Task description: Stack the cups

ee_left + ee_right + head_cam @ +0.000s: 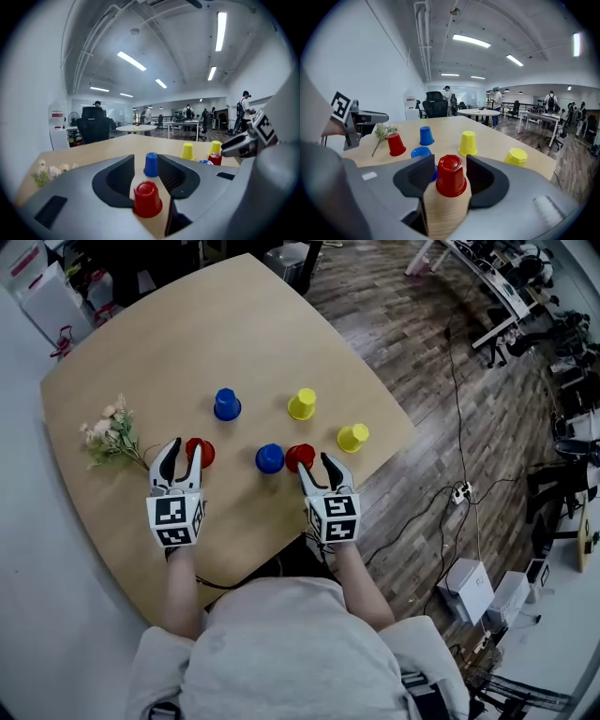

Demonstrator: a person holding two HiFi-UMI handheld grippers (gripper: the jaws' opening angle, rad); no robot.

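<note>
Six upturned cups stand on the wooden table (141, 352). In the back row are a blue cup (226, 405) and a yellow cup (302, 404), with another yellow cup (352, 437) further right. A second blue cup (269, 458) stands in the middle. My left gripper (186, 444) is open, and a red cup (147, 199) stands on the table between its jaws. My right gripper (315, 463) is open wide around the other red cup (451, 176), which also rests on the table right beside the middle blue cup.
A small bunch of flowers (111, 437) lies at the table's left, just left of my left gripper. The table's curved edge runs close in front of the person. Beyond it on the right are wood floor, cables and a power strip (459, 491).
</note>
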